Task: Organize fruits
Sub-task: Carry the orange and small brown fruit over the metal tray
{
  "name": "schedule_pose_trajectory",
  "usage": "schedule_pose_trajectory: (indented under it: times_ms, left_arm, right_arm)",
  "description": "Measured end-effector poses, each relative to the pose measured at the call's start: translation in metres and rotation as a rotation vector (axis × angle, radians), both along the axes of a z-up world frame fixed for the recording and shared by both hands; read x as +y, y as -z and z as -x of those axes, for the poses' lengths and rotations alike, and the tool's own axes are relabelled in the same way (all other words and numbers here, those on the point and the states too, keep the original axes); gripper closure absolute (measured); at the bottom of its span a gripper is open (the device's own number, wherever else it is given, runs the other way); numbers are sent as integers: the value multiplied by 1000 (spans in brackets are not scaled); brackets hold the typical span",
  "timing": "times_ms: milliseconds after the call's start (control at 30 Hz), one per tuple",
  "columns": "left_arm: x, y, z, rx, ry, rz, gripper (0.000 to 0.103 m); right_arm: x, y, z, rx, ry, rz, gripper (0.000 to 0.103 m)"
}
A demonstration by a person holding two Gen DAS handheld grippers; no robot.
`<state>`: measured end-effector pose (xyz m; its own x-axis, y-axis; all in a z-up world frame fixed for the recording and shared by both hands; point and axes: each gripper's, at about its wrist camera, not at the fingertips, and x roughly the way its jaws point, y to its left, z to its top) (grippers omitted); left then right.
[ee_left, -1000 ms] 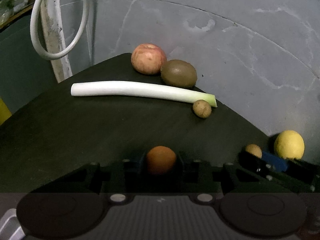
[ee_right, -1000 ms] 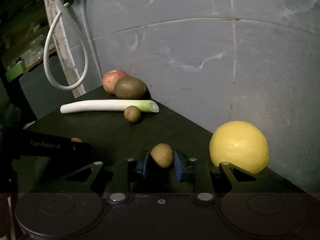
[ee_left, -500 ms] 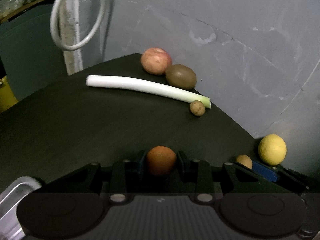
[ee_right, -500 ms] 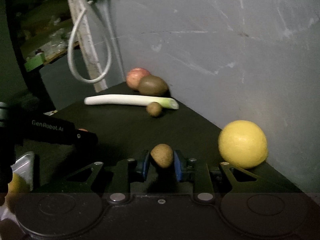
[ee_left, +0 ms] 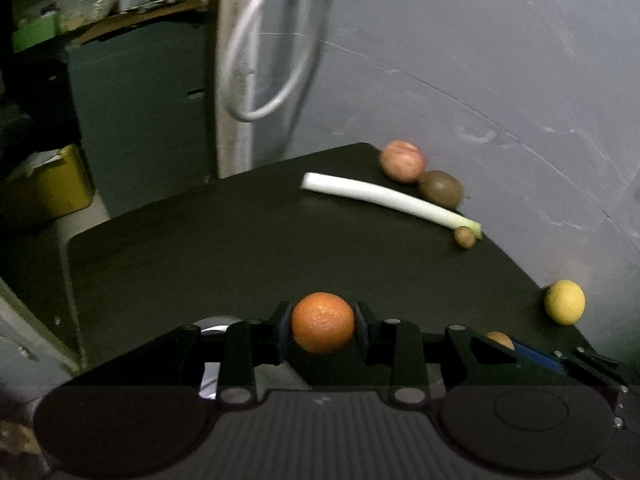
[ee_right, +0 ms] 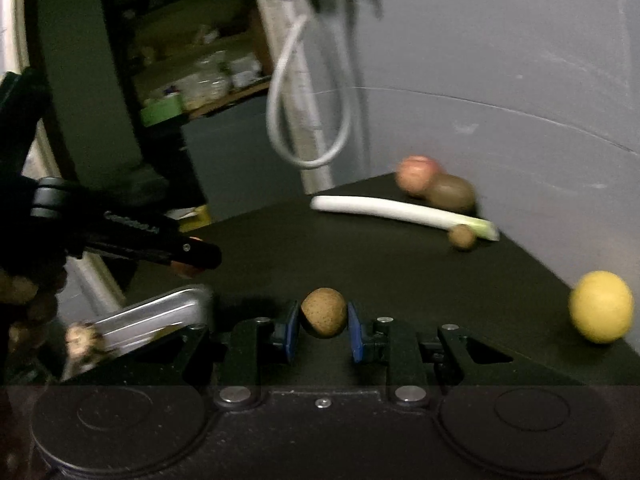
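The left gripper [ee_left: 323,322] is clamped on an orange [ee_left: 323,322], its two pads pressing the fruit's sides and holding it clear of the dark table [ee_left: 248,248]. The right gripper [ee_right: 323,319] pinches a small brown speckled fruit [ee_right: 323,319] the same way, the blue pads touching it left and right. Just left of and below the right gripper lies a metal tray [ee_right: 160,316], with something pale and blurred at its near corner; in the left wrist view only a bright sliver of it shows behind the gripper's frame. I judge the step in hand to be the carry: both fruits are lifted and seem bound for that tray. The next move would call for bringing each fruit over the tray's floor, lowering it close, and only then spreading the jaws, since both are round and could roll. Further out on the table, a lemon [ee_right: 601,306] sits at the near right edge, a small brown round fruit [ee_right: 462,237] touches the green end of a leek [ee_right: 400,213], and at the far corner an apple [ee_right: 416,174] and a kiwi [ee_right: 452,194] rest against each other by the grey wall. Motion blur softens everything; the tray's contents and depth cannot be made out, and the shelf clutter at far left is unreadable.
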<state>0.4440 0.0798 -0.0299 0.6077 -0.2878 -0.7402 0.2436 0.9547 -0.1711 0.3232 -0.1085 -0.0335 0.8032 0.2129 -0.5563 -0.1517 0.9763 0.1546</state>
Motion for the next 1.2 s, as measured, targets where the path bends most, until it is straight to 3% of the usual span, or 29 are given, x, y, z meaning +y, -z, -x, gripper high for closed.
schedule_pose_trajectory:
  times_ms: [467,900,1200]
  left_arm:
    - [75,10,56,41,-65,44,67]
    - [82,35,84,155,53,37,67]
    - [91,48,86,213,-5,32,67]
  right_arm:
    - [74,-14,55,25,-225,62,75]
    - [102,-14,102,116,-378,165,75]
    - [120,-6,98,138,-402,224,75]
